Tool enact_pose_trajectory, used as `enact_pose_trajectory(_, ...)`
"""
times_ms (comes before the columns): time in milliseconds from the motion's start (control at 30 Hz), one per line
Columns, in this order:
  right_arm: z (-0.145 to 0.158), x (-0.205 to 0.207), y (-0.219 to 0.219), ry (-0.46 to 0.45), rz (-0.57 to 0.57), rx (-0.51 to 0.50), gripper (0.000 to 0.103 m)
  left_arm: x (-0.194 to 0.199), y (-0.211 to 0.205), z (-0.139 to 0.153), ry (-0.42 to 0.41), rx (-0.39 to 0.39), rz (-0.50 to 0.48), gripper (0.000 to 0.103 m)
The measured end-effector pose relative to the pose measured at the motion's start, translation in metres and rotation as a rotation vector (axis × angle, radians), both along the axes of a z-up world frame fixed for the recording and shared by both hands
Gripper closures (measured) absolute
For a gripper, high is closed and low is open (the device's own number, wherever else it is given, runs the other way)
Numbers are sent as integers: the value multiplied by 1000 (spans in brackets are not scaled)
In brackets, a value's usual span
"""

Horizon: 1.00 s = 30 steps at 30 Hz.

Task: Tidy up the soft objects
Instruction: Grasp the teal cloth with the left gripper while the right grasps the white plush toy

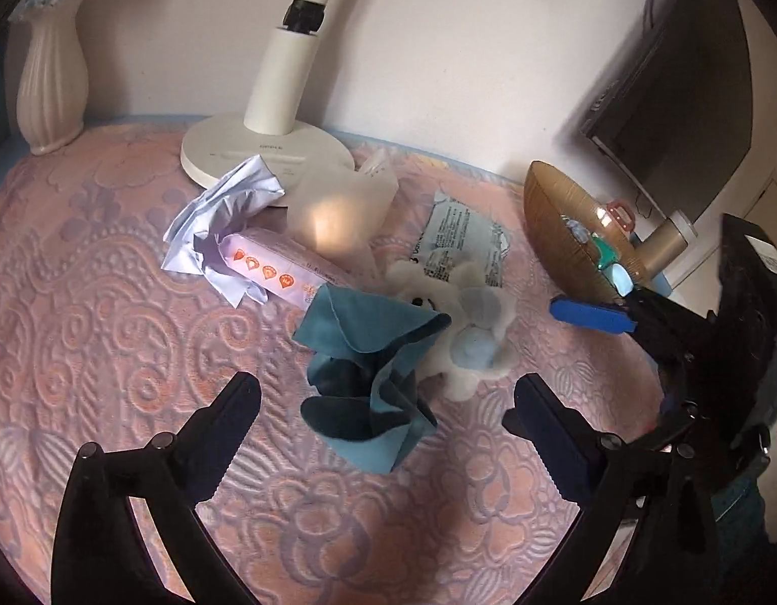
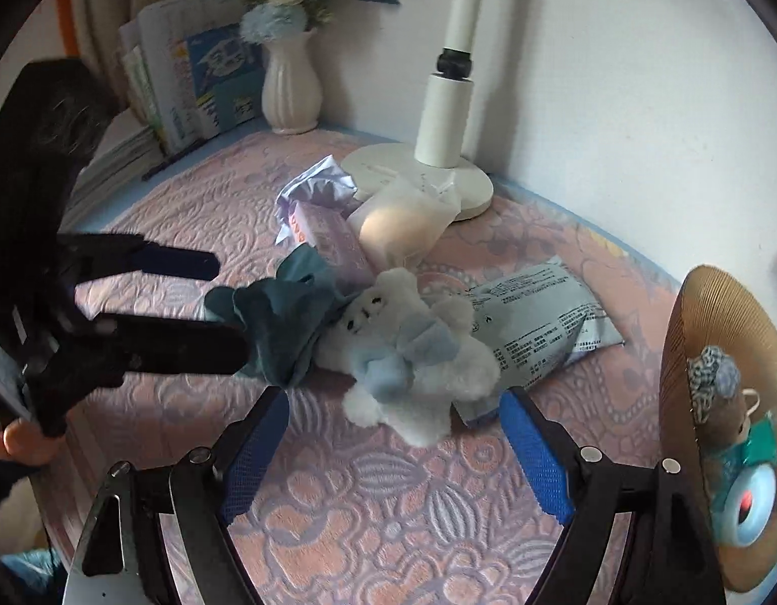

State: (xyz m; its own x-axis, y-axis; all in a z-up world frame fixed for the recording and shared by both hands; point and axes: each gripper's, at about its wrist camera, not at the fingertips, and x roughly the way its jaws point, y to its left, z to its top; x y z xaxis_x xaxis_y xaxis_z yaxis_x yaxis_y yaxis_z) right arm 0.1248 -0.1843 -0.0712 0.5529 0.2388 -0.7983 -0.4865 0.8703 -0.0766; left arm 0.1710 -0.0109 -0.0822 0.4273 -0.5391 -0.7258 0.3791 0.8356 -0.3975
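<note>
teal cloth (image 1: 368,383) between spread left claw (image 1: 388,393) fingers.

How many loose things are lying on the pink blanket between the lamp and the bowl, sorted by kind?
Cloths: 2, teal cloth and crumpled lilac cloth
Plush toys: 1, white and blue plush bear
Sealed packets: 3, pink packet, frosted pouch, pale blue printed packet
Total: 6
</note>
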Motion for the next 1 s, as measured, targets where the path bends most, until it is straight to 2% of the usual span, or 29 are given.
enact_pose_trajectory(67, 0, 0, 4, -35, 34, -61, 19, 8, -6, -8, 23, 10, 9, 5)
enact_pose_trajectory(100, 0, 3, 5, -40, 49, -72, 19, 10, -8, -12, 35, 20, 11, 16)
enact_pose_trajectory(133, -1, 7, 8, -44, 67, -90, 19, 13, -11, -18, 49, 35, 9, 36)
enact_pose_trajectory(200, -7, 15, 14, -69, 96, -146, 18, 16, -14, -28, 60, 84, 16, 66)
enact_pose_trajectory(233, -11, 19, 17, -70, 115, -165, 18, 14, -12, -27, 33, 89, 24, 73)
enact_pose_trajectory(300, -20, 27, 23, -49, 152, -187, 18, 13, -9, -26, 33, 61, 26, 89)
enact_pose_trajectory(433, -37, 42, 34, -37, 150, -212, 19, 6, -2, -21, 17, 66, 51, 89)
enact_pose_trajectory(467, -40, 46, 35, -24, 140, -202, 23, 4, -1, -18, 12, 69, 52, 89)
enact_pose_trajectory(500, -41, 46, 35, -2, 137, -179, 34, 0, 1, -15, 0, 76, 54, 89)
enact_pose_trajectory(600, -40, 36, 38, -31, 126, -167, 45, -11, 9, -6, -37, 84, 50, 89)
enact_pose_trajectory(767, -22, 1, 24, -49, 47, -95, 46, -29, 17, -1, -52, 63, 32, 89)
enact_pose_trajectory(933, -6, -44, 0, -9, -63, -13, 46, -45, 16, -5, -43, 52, -22, 89)
enact_pose_trajectory(967, -7, -53, -4, -3, -93, -17, 46, -45, 13, -5, -48, 64, -23, 88)
enact_pose_trajectory(1000, -8, -59, -8, 3, -121, -24, 45, -42, 8, -6, -52, 95, -12, 83)
